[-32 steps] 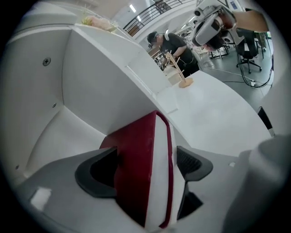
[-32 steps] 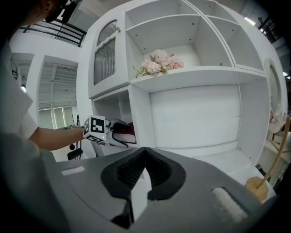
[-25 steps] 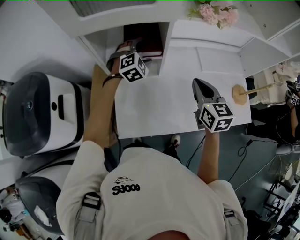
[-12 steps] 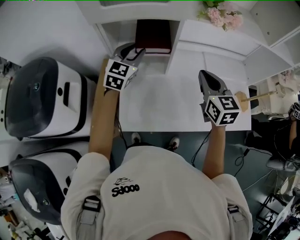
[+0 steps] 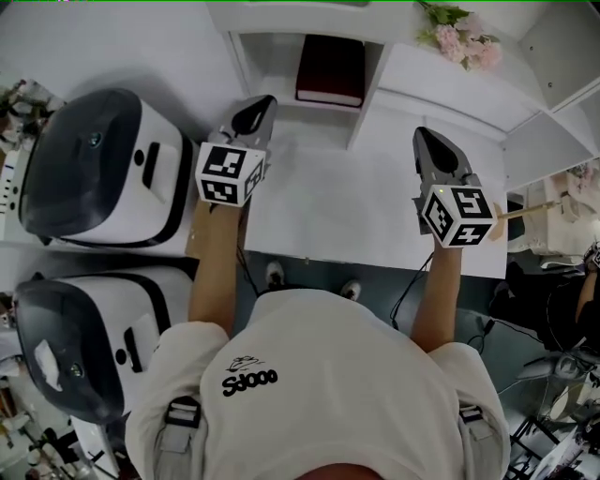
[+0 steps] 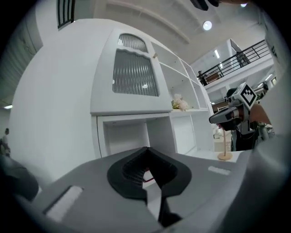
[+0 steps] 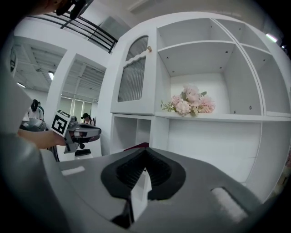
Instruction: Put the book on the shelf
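The dark red book (image 5: 330, 70) lies flat in the white shelf (image 5: 381, 77) cubby, top centre. My left gripper (image 5: 259, 108) and right gripper (image 5: 425, 142) are both closed on nothing. The book looks like a stiff, weighty hardcover, so I'd pinch its near edge.

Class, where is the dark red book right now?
Head view, top centre: the dark red book lies inside the white shelf's open compartment, beyond the left gripper.

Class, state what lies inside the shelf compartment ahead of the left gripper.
A dark red book lies flat inside the compartment. Its far end is covered by the board above.
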The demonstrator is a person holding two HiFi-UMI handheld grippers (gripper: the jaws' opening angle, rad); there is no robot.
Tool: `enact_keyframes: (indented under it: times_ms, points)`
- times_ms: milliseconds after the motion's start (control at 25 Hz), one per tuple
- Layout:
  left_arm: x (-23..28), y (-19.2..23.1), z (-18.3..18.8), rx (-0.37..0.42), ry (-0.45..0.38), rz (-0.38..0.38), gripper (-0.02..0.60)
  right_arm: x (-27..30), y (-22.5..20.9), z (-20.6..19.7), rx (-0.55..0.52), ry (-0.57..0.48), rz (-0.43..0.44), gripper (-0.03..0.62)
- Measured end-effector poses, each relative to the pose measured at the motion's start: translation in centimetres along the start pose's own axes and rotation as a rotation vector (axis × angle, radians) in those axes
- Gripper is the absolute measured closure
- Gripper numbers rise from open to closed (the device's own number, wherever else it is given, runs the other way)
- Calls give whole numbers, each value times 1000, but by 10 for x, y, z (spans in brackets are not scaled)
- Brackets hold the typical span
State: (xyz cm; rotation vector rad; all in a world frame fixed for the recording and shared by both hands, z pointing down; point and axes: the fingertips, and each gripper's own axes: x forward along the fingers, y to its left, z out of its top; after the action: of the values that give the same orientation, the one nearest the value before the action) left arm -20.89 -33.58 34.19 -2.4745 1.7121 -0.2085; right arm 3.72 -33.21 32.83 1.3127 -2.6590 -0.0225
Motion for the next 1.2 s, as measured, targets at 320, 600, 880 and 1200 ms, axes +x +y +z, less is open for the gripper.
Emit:
enact_keyframes:
  times_ms: [320, 600, 880, 1200]
  points:
    - [-39, -9, 40, 83, -68, 46, 565, -7, 16, 15, -45, -43, 50, 592]
    - [-42, -37, 53, 146, -86, 7, 565, -6, 27, 21, -84, -55, 70, 592]
    - [-39, -46, 47, 155, -75, -28, 565, -5, 30, 17, -84, -47, 65, 592]
    - [-37, -45, 36, 149, -48, -47, 565, -3, 30, 12, -80, -35, 53, 592]
